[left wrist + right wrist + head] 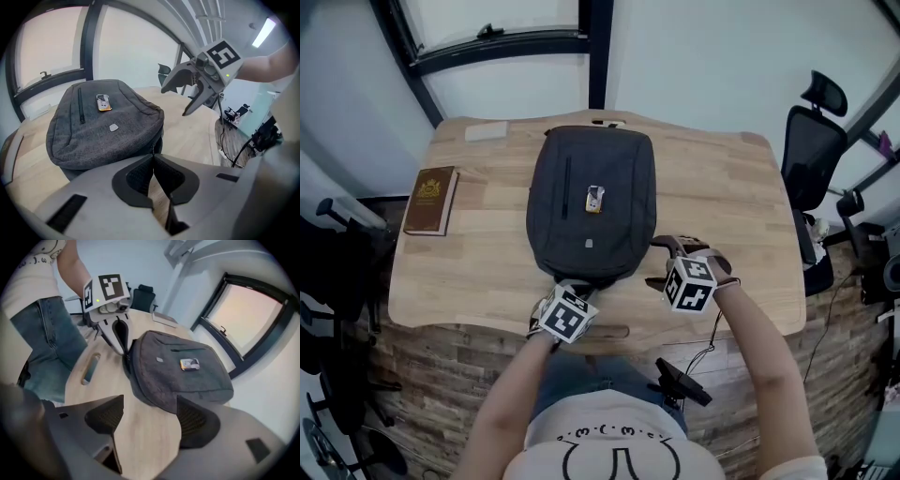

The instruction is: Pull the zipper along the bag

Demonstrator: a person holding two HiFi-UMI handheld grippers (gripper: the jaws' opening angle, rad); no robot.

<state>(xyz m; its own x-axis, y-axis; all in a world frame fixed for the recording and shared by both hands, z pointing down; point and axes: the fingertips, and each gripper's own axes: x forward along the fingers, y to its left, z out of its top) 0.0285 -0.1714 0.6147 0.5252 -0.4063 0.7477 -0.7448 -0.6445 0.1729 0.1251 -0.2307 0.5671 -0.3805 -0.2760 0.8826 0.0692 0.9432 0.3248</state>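
Bag (592,202) blocks the middle, book (431,200) at left, bare tabletop (727,202) right

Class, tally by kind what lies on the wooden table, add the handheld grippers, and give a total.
Grey backpack: 1
Brown book: 1
Pale flat block: 1
Grippers: 2 (left gripper, right gripper)
Total: 5
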